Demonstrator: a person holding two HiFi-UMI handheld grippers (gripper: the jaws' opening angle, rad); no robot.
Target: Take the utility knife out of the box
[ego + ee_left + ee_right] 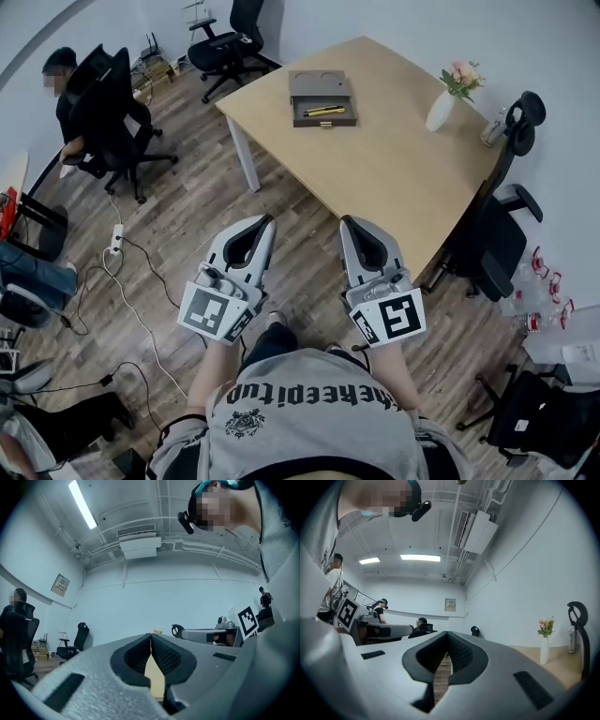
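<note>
Utility knife [324, 111] lies flat inside the open box [323, 123] on the far part of the desk [384, 169]. It is yellow and looks free to lift w/o shifting anything. The person stands on the wood floor [178, 216], well short of the desk's near edge. Left tool [265, 223] and right tool [347, 223] are side by side, pointing at the desk, both w/ jaws together and nothing between them — a carry pose, prob. because nothing is in reach yet. Vase [439, 111] stands right of the box, well apart, so not in the way. Task not yet begun, I'd say — approach first, then part one tool's jaws over the knife.
</note>
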